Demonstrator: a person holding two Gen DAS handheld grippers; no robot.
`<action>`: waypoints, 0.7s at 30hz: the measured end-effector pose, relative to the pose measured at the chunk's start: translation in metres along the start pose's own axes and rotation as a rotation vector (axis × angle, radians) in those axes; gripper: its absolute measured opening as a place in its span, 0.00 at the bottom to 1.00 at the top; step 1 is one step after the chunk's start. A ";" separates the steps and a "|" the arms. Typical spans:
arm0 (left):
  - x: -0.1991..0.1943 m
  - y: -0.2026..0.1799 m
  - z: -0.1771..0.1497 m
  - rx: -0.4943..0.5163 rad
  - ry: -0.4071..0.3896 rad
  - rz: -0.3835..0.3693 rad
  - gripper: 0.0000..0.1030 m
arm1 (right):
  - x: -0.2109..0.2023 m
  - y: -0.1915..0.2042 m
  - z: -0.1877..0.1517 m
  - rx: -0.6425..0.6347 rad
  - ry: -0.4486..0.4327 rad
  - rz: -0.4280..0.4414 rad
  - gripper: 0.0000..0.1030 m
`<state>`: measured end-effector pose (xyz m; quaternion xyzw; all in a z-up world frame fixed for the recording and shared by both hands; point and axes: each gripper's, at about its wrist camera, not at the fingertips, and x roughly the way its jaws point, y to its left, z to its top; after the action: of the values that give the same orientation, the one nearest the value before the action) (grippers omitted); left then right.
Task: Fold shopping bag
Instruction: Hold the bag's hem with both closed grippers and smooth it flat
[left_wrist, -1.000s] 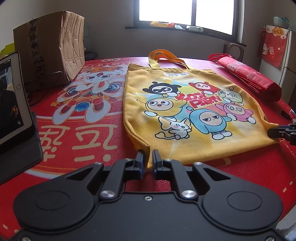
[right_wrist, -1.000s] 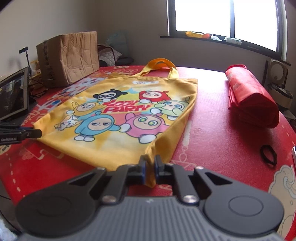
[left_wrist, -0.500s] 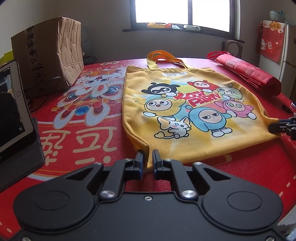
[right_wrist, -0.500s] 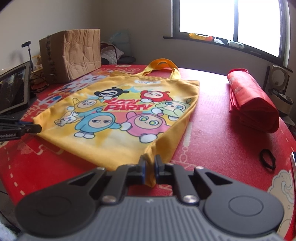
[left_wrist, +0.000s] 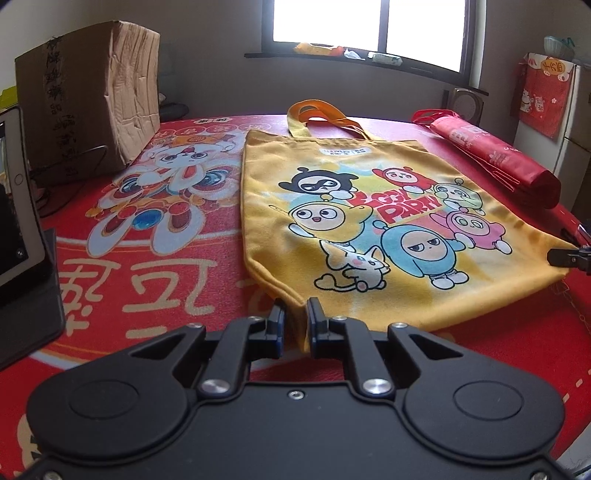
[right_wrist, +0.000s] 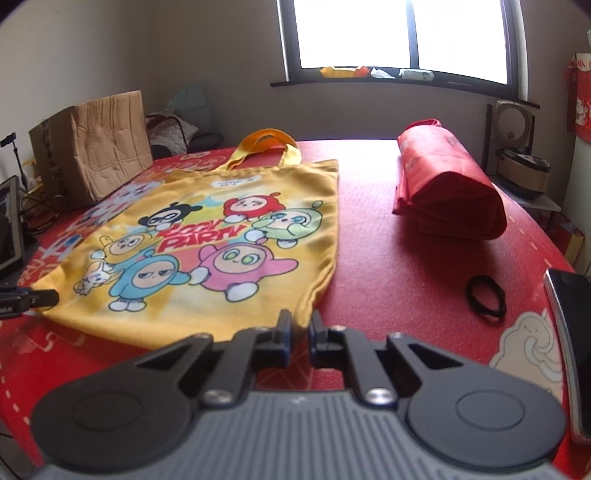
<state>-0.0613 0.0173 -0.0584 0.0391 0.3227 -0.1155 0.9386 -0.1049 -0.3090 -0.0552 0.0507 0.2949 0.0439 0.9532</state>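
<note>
Two bottom corners of the yellow bag are pinched, one by each hand-held gripper. We see the left hand-held gripper with jaws narrow but opening, cloth between them; the right hand-held gripper is clamped narrow on the opposite corner. Ahead of both, the bag lies flat on the red desk, handles farthest away. Right of the right hand-held gripper lies a hair tie; beyond it, a folded red bag.

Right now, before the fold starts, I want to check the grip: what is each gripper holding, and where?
Both hold the yellow bag: left gripper pinches one bottom corner, right gripper the other.
</note>
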 end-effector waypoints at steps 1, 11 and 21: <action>0.001 -0.002 0.001 0.006 -0.001 -0.002 0.12 | -0.001 -0.002 0.001 0.010 -0.003 -0.006 0.08; 0.000 0.003 0.005 -0.074 0.031 -0.075 0.12 | -0.005 -0.013 -0.006 0.048 0.010 -0.026 0.08; -0.043 0.003 0.024 -0.047 -0.091 -0.054 0.14 | -0.006 -0.013 -0.006 0.051 0.008 -0.018 0.08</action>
<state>-0.0794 0.0247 -0.0130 0.0030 0.2833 -0.1348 0.9495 -0.1125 -0.3216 -0.0586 0.0722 0.3001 0.0281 0.9508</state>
